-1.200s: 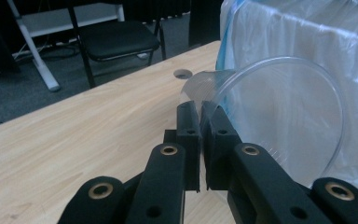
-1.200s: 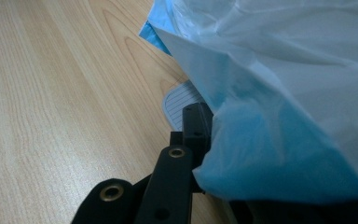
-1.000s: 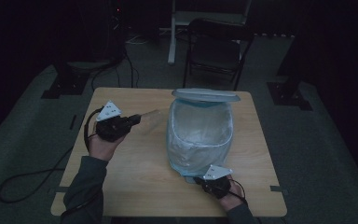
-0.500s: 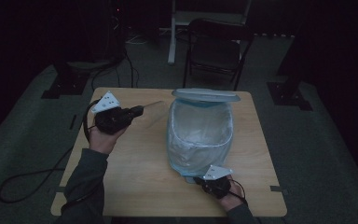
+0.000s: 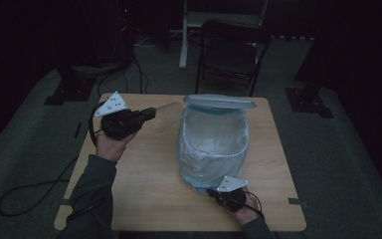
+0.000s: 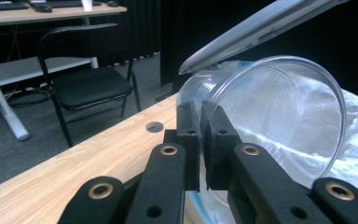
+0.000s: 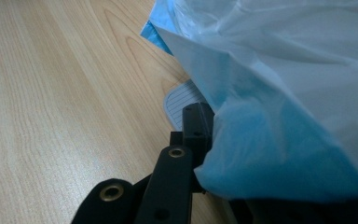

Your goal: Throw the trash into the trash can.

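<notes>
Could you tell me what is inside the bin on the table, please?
The bin holds a pale blue bag as a liner, its edge folded over the rim. The high view shows crumpled plastic inside and no rubbish that I can make out; the bottom is too dim to tell.

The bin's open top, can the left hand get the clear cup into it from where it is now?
Probably yes: the lid stands raised, the left gripper holds the clear cup beside the bin, nothing between.

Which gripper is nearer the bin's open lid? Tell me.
Left. The left gripper, holding a clear plastic cup by its rim, is beside the lid at the bin's far end. The right gripper is at the bin's near end, on the blue bag.
</notes>
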### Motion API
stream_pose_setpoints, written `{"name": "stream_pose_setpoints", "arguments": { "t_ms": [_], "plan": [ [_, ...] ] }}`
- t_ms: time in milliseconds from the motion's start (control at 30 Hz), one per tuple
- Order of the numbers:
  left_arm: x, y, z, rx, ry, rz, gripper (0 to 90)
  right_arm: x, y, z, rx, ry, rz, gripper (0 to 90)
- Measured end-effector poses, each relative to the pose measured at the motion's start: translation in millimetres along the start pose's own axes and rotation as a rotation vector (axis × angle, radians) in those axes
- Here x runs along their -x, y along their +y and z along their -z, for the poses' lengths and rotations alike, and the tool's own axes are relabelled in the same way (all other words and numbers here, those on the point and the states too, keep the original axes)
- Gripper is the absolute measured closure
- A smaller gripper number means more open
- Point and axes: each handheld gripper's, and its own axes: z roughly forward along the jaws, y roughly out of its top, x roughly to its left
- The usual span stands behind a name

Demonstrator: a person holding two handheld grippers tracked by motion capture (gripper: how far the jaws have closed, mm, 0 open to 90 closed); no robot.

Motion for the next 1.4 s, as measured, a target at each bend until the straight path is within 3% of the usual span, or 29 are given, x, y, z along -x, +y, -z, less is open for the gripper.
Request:
{"name": "stream_pose_setpoints", "arguments": {
  "t_ms": [767,1133,1400],
  "plan": [
    [18.5,10.5,-36.3,0.002,-0.121,0.012,86.9,-0.2,0.0,0.1,-0.001,-0.001,0.001,90.0],
    [27.7,11.0,-55.5,-0.028,-0.148,0.004,86.8,-0.2,0.0,0.1,0.0,-0.001,0.002,90.0],
    [28.9,12.8,-59.0,-0.026,-0.153,0.007,86.7,-0.1,0.0,0.1,-0.001,-0.001,0.003,90.0]
  ]
}}
